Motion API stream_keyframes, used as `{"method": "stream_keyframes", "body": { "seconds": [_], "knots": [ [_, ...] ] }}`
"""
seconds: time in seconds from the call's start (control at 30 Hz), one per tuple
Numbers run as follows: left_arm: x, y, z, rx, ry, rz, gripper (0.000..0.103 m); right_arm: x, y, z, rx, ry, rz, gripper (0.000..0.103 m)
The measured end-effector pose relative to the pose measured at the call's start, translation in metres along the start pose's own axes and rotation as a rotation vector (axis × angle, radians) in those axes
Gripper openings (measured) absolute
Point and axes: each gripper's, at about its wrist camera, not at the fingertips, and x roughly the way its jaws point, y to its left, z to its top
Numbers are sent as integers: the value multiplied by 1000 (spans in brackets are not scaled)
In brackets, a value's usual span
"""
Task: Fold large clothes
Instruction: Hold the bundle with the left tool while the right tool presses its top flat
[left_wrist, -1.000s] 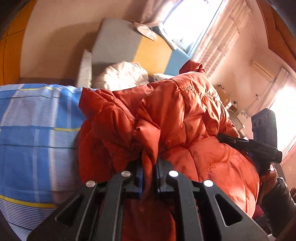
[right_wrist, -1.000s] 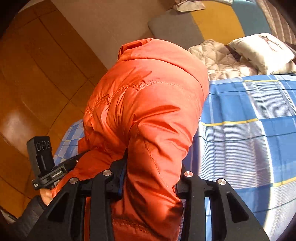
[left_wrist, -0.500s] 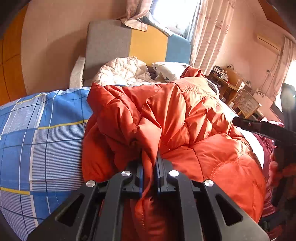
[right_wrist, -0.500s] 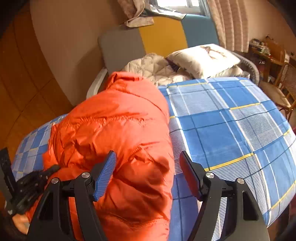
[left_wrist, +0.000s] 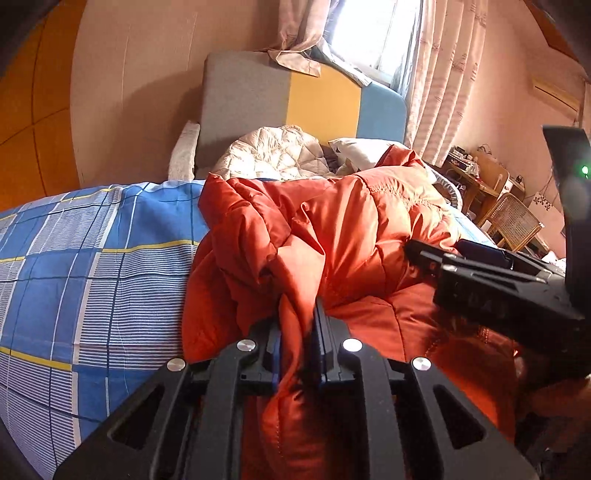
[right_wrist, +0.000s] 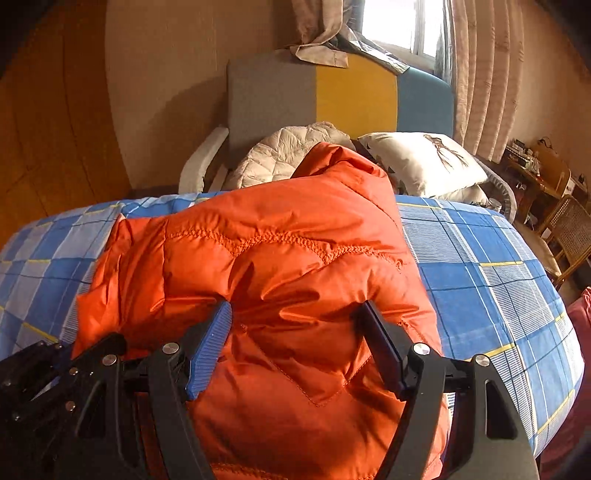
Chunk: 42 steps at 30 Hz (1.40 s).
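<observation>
A puffy orange jacket lies bunched on the bed, its quilted back facing up. My left gripper pinches a thin fold of the jacket's near edge; its jaws are just starting to open and the fabric still sits between the pads. In the right wrist view that gripper shows at the bottom left. My right gripper stands open just above the jacket's near part, with a blue-padded finger on either side of the puffed cloth and no grip on it. Its body reaches in from the right.
The bed has a blue checked sheet. At its head lie a white pillow and a beige quilted garment, below a grey, yellow and blue headboard. A wicker chair and a cluttered desk stand to the right.
My right gripper has let go of the jacket and opened wide, and the jacket has dropped flat onto the bed. My left gripper keeps its fold, and its view has swung to the right.
</observation>
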Motion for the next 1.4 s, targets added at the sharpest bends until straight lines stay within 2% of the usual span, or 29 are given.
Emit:
{"method": "stream_keyframes", "body": {
  "seconds": [0.57, 0.8, 0.97, 1.07, 1.2, 1.4],
  "knots": [
    [24, 13, -10, -54, -5, 65, 14, 41, 21, -15, -16, 14, -25, 72],
    [26, 7, -10, -66, 6, 92, 17, 38, 22, -19, -10, 7, -30, 72],
    [22, 12, -10, -99, 10, 90, 27, 20, 16, -17, 15, 1, 6, 72],
    [17, 13, -7, -108, 16, 84, 28, -1, 9, -20, 32, -16, 40, 72],
    [5, 13, 1, -121, 17, 85, 37, -29, -3, -33, 68, -46, 80, 72],
    [-16, 14, 7, -142, -25, 84, 41, -60, -13, -55, 82, -76, 96, 72]
  ]
}}
